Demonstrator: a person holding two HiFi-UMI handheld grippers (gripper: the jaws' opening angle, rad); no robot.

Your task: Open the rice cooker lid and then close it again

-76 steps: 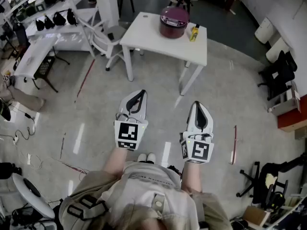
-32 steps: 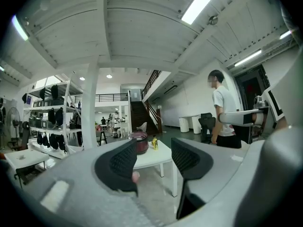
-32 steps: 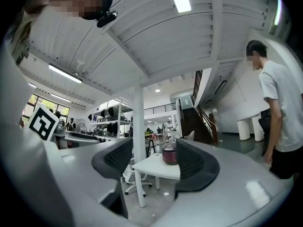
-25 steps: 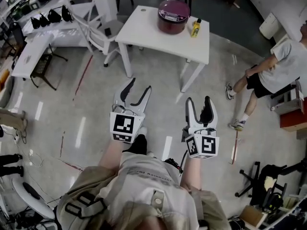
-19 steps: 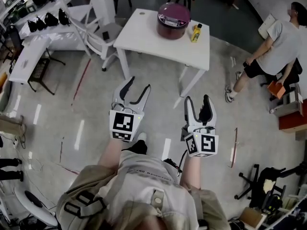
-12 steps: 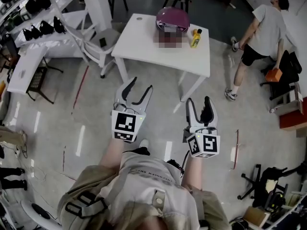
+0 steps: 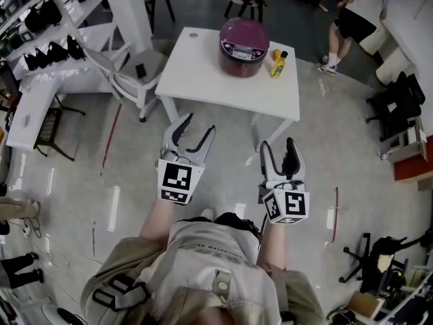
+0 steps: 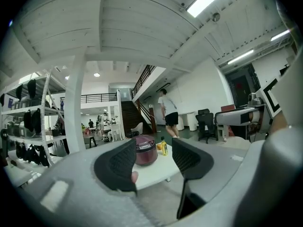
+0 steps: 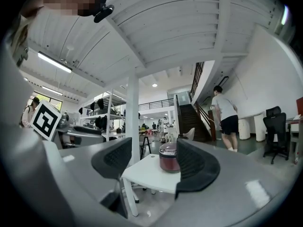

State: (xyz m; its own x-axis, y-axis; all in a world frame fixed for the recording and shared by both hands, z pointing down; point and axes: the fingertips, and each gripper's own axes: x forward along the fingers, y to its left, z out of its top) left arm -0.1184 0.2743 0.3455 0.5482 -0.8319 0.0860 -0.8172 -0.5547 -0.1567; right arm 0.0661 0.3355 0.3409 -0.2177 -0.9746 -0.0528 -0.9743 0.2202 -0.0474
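One rice cooker (image 7: 243, 38), one yellow bottle (image 7: 278, 64), one table (image 7: 203, 73), two hand-held grippers (image 7: 197, 126) (image 7: 277, 144).

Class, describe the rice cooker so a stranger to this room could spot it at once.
Find the white table near the top of the head view. Near its far edge sits the rice cooker. It is round, squat and dark purple, unlike the yellow bottle beside it.

A white worktop (image 7: 203, 80) stands on the glossy grey floor (image 7: 122, 181) of an open workshop, with a small yellow bottle (image 7: 279, 64) upright near its far right corner and a white chair (image 7: 132, 70) just beside its left end. White shelving (image 7: 88, 39) holding dark bags (image 7: 40, 54) lines the left side. Black office chairs (image 7: 396, 103) sit at the right, and a person in dark shorts (image 7: 348, 19) stands beyond the worktop, near a staircase (image 8: 127, 119).
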